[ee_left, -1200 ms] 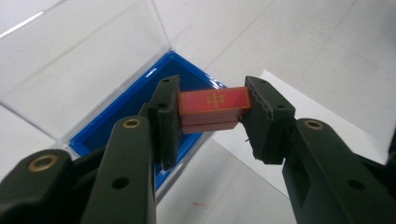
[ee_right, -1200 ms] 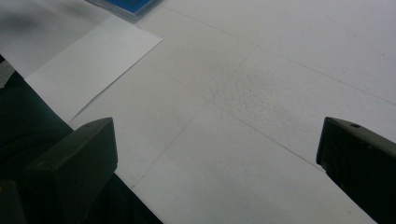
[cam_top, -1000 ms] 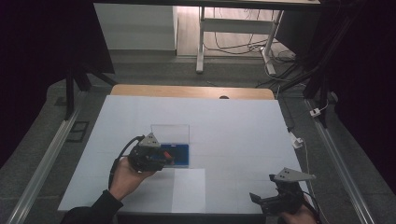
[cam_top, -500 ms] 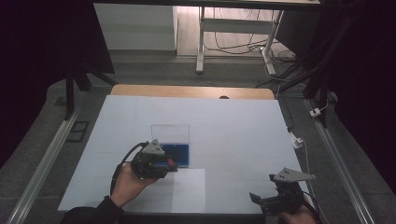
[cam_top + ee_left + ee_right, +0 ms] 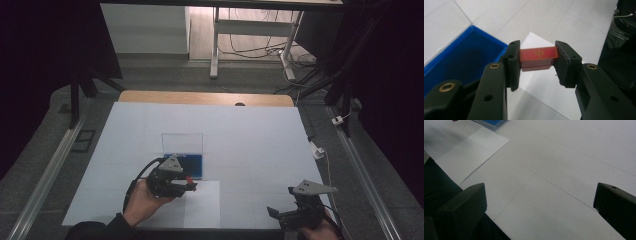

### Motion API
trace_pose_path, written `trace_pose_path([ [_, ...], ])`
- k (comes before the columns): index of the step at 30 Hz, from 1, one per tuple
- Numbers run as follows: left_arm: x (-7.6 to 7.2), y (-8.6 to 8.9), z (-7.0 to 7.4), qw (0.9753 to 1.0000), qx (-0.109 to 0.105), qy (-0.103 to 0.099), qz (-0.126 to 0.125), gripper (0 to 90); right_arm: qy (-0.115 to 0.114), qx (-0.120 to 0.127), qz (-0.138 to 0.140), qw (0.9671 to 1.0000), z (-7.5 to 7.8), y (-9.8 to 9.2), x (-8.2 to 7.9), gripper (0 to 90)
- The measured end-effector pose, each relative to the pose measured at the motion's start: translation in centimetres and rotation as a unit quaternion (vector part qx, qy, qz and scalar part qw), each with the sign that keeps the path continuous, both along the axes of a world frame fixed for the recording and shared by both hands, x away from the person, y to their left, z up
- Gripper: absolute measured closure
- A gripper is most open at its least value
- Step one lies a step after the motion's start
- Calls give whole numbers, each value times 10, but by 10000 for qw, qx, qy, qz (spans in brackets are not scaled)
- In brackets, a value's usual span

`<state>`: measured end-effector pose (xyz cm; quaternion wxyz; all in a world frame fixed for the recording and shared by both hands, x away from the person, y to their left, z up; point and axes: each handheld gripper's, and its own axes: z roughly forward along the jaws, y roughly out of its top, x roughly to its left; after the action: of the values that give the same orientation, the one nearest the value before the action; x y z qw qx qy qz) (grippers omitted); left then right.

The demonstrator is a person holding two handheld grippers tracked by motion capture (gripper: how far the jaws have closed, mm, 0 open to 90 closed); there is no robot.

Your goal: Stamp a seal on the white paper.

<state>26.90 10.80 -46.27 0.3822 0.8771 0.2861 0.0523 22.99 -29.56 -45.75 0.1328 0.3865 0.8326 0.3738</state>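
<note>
My left gripper (image 5: 191,183) hangs just in front of the open blue box (image 5: 186,164) and is shut on a small red block (image 5: 189,179). In the left gripper view the block (image 5: 538,57) bears a gold character and sits squeezed between the two jaws of that gripper (image 5: 537,48), above a white paper sheet (image 5: 541,82), with the blue box (image 5: 461,57) to its left. My right gripper (image 5: 280,214) rests near the table's front right edge. Its jaws stand wide apart in the right gripper view (image 5: 540,202), open over bare table.
The box's clear lid (image 5: 182,142) stands upright behind it. A white sheet (image 5: 200,206) lies at the front edge, also seen as paper (image 5: 471,147) with a corner of the box (image 5: 491,123) beyond. A white-covered table (image 5: 250,135) stretches behind; cables (image 5: 320,150) hang at its right side.
My left gripper has drawn back toward the near edge and slightly right with the red block, from over the blue box to over the paper sheet. The right gripper has stayed put.
</note>
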Motion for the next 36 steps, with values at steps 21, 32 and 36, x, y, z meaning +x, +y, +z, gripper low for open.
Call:
trace_pose_path([
  [21, -1, -27, -20, 9992, 120, -1, -388, 580, -7, -29, 18, 10000, 0, 1, 0, 0],
  [32, 0, -36, -34, 9980, 356, 35, -513, 581, -13, -33, 14, 10000, 0, 1, 0, 0],
  [36, 1, -38, -37, 9973, 494, 0, -549, 581, -17, -43, 18, 10000, 0, 1, 0, 0],
])
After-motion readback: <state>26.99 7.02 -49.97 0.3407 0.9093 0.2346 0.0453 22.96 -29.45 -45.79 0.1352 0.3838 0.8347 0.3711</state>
